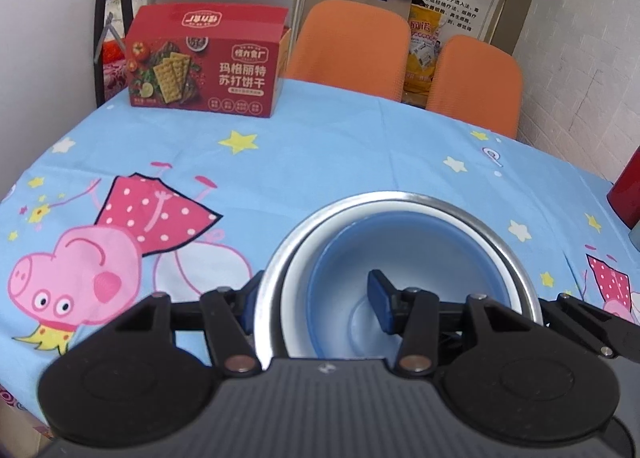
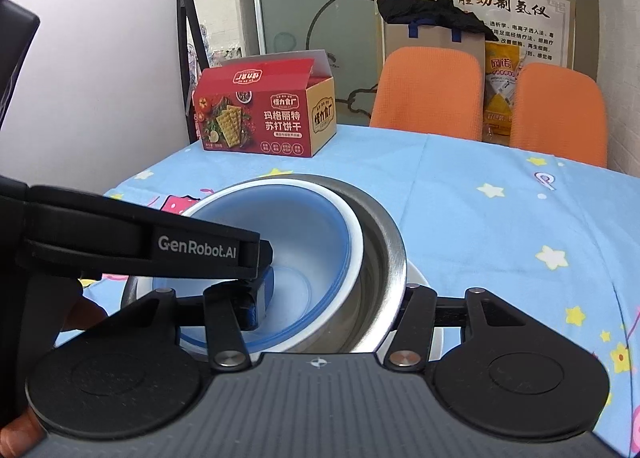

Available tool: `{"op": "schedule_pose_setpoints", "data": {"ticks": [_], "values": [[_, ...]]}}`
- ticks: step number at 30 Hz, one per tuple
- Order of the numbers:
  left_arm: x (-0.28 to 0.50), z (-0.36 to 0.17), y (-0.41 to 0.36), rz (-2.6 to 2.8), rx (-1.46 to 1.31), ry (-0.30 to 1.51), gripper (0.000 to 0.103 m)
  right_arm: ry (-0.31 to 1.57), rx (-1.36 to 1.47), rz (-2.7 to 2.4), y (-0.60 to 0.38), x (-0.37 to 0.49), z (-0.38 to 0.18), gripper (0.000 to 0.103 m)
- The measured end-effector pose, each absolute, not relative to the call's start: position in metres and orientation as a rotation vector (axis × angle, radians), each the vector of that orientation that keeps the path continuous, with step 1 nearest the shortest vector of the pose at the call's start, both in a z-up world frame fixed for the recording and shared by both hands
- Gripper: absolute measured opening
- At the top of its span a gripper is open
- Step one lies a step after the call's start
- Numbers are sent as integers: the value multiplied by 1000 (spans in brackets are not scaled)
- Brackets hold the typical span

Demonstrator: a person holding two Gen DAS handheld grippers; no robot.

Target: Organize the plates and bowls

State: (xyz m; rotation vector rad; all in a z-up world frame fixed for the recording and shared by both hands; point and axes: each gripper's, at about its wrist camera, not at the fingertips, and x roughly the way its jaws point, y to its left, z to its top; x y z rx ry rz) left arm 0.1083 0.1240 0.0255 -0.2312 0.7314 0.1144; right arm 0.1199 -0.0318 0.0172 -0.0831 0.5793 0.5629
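We are holding the left gripper [image 1: 316,300] astride the near wall of the blue-lined bowl [image 1: 400,258] nested in the steel bowl [image 1: 516,254] on the tablecloth [image 1: 340,150]; whether its pads press, we cannot tell. Our right gripper [image 2: 332,308] is straddling both bowls, fingers apart.

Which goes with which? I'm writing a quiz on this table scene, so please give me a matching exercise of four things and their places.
Things:
1. blue bowl
2. steel bowl
3. red cracker box
4. orange chairs

Places:
A. behind the far table edge
B. nested inside the metal one
C. far left corner of the tablecloth
D. outermost of the stack, on the cloth

Pairs: 1-B, 2-D, 3-C, 4-A
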Motion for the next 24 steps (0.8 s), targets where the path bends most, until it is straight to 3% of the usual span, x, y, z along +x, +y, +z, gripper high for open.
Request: {"op": "schedule_pose_setpoints", "data": {"ticks": [11,12,13,15,17,20,24], "values": [[117,13,121,90,-234,740,49,617,-88,544,-32,124,4,96],[117,12,121,89,-237,738,51,620,-85,543,-32,125,4,97],[118,12,121,84,-242,734,66,621,-83,545,-33,125,3,97],[116,15,121,74,-252,711,83,624,-75,559,-35,125,3,100],[112,22,120,89,-238,669,84,623,-55,567,-37,126,3,101],[103,36,122,111,-235,600,100,616,-43,574,-39,123,7,103],[92,54,128,132,-242,533,100,552,-19,534,-48,116,18,103]]}}
